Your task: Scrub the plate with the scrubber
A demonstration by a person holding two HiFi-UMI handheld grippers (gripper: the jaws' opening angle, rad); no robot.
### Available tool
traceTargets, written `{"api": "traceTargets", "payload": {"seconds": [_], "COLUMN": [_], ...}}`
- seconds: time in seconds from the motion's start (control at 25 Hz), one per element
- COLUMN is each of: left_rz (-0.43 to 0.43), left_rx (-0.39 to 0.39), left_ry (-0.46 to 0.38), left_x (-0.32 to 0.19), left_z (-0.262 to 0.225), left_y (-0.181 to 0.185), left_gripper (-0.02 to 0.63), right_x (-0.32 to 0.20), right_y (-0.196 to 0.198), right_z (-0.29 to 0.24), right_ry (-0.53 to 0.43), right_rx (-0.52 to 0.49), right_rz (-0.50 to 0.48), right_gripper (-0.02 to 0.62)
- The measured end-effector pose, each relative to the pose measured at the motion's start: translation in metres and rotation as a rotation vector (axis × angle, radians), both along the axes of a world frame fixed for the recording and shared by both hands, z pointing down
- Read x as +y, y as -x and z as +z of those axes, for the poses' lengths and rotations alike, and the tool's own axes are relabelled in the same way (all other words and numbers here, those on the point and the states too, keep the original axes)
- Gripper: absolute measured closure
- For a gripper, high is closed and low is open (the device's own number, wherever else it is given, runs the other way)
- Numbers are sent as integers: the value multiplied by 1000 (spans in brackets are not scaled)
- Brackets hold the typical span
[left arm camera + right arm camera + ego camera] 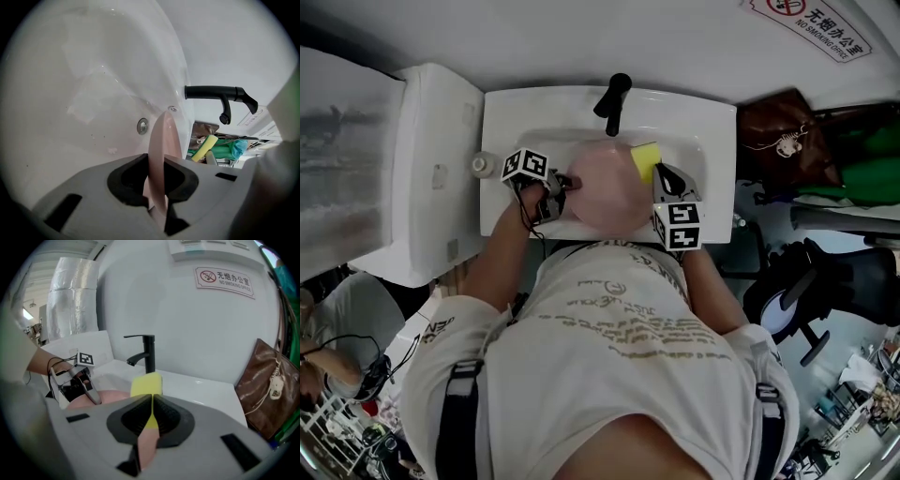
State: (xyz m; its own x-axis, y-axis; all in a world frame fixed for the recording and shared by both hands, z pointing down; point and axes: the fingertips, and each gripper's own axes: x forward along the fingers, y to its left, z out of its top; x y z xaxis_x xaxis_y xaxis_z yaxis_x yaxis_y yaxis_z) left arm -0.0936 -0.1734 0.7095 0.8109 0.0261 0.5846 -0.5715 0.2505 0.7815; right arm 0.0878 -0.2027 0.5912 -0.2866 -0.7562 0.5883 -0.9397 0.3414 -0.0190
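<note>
While we lean over the sink (712, 122): both task things are already in our grip.
Plate: 1 pink plate (605, 187), lifted over the basin below the black faucet (614, 98) and tipped up off level, so the left gripper view sees it edge-on.
Left hand-held gripper (564, 184): clamped on the plate's left rim, with the thin edge running straight between the 2 jaws.
Right hand-held gripper (660, 172): closed on the scrubber, which is squeezed thin where the jaws meet.
Scrubber: 1 yellow block (645, 159), standing out past the jaws at the plate's far right edge. We cannot tell whether it touches the plate.
How the plate will handle: we judge it stiff and smooth, likely slick once wet. With only 1 rim held, it could pivot or slide under a hard push.
Where to hold: the rim is the only part thin enough for the jaws. We would keep the bite deep on that edge and scrub toward the gripped side.
How the scrubber will handle: it looks soft and light, and it gives under pressure. The free end should do the rubbing.
Count: 1 plate, 1 scrubber, 2 hand-held grippers, 1 faucet, 1 sink.
</note>
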Motion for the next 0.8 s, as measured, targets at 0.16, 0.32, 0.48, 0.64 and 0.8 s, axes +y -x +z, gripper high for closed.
{"api": "traceTargets", "payload": {"seconds": [0.16,0.32,0.48,0.64,0.8], "left_rz": [-3,-17,-20,-15,2], "left_rx": [24,48,58,74,83], "left_ry": [-30,-51,-73,-102,-129], "left_x": [5,6,6,7,11], "left_z": [-13,-21,-27,-36,-45], "left_y": [-9,-15,-18,-23,-27], "left_gripper": [549,549,551,549,549], "right_x": [-7,-16,-28,-38,-38], "right_y": [13,24,32,40,52], "right_z": [6,14,26,33,36], "right_ry": [27,43,63,49,38], "right_rx": [58,157,267,365,391], "right_rz": [-113,-241,-354,-422,-472], "right_gripper": [561,561,561,561,561]}}
